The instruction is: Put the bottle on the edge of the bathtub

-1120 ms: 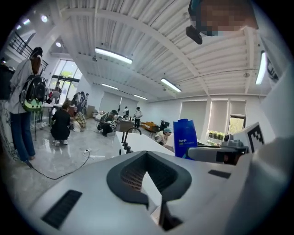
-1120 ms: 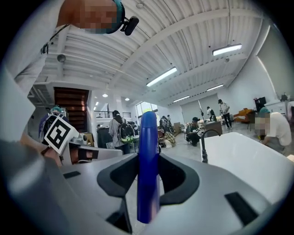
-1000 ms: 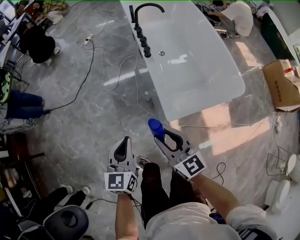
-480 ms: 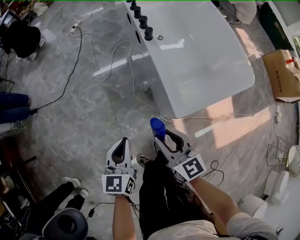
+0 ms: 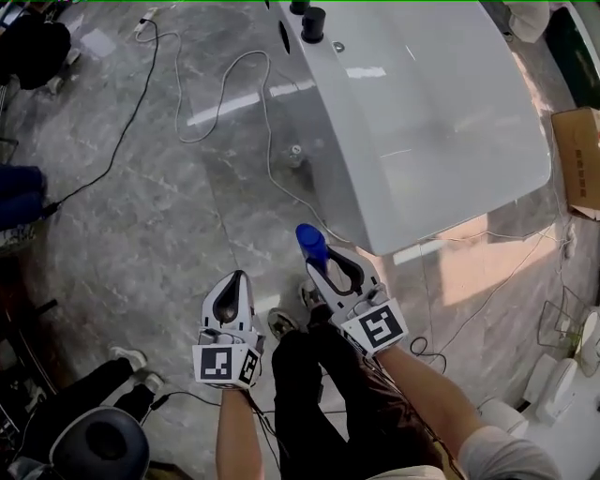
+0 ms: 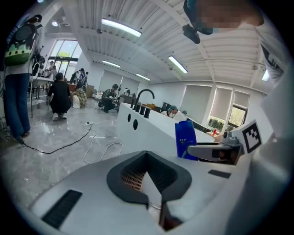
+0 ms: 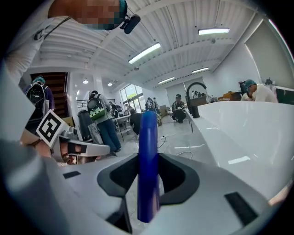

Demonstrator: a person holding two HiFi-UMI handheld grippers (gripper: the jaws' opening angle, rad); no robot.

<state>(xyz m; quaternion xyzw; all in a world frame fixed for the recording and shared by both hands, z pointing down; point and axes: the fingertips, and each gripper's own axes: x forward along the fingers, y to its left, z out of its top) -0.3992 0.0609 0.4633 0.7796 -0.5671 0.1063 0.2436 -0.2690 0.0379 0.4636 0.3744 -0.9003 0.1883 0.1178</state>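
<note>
Marble floor [image 5: 141, 216] (cables [image 5: 225, 70] strewn); right gripper [image 5: 325, 266] clamps bottle [image 5: 311, 242], left gripper [image 5: 233, 277] closed, empty.

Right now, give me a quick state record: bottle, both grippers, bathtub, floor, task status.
bathtub: white, black faucet knobs on its far rim
bottle: blue, upright between the right gripper's jaws
right gripper: shut on the bottle, just off the bathtub's near end
left gripper: shut, empty
floor: grey marble, cables lying left of the bathtub
task status: bottle not yet on the bathtub's edge
</note>
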